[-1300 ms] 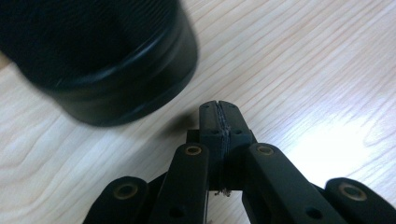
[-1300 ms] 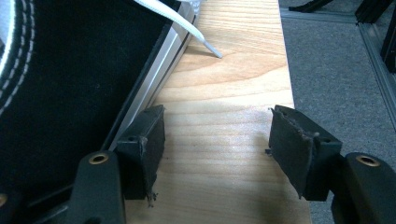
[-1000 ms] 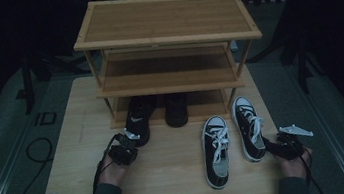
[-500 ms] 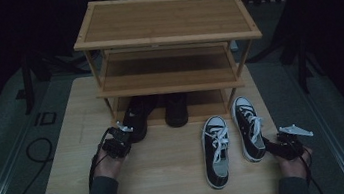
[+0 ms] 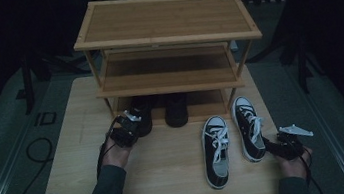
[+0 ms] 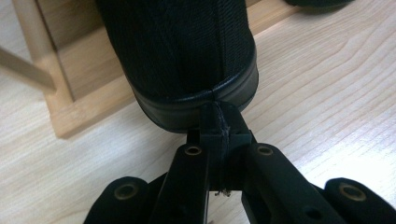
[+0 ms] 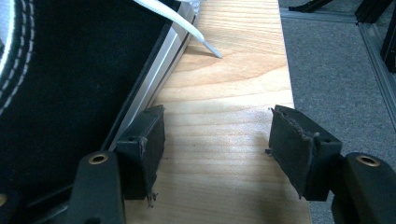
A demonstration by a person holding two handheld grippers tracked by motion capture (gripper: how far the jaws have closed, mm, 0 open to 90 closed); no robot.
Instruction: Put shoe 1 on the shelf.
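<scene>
From above, the wooden worktop carried a three-tier bamboo shoe rack at its far side. Two black shoes sat tucked under the bottom tier: the left black shoe and, just beside it, a second black shoe. The left gripper was right up against the heel of that left black shoe, the person's hand and dark sleeve behind it. Over on the right, a pair of black-and-white sneakers lay on the open worktop, toes toward the rack: the near sneaker and the outer sneaker, white laces loose on both. The right gripper sat just beside the outer sneaker's heel, its grey plate sticking out to the right. No brand or lettering could be read on any shoe from up there.

In the left gripper view, the left gripper had its jaws drawn in narrow, pressed together at the back seam of the left black shoe, pinching the heel edge just above the rubber sole. The shoe rested on the rack's bottom rail. No label showed on the heel.

In the right gripper view, the right gripper stood with jaws wide apart, bare worktop between them. The outer sneaker lay against the left-hand jaw, white stitching and a lace end visible, no writing legible.
</scene>
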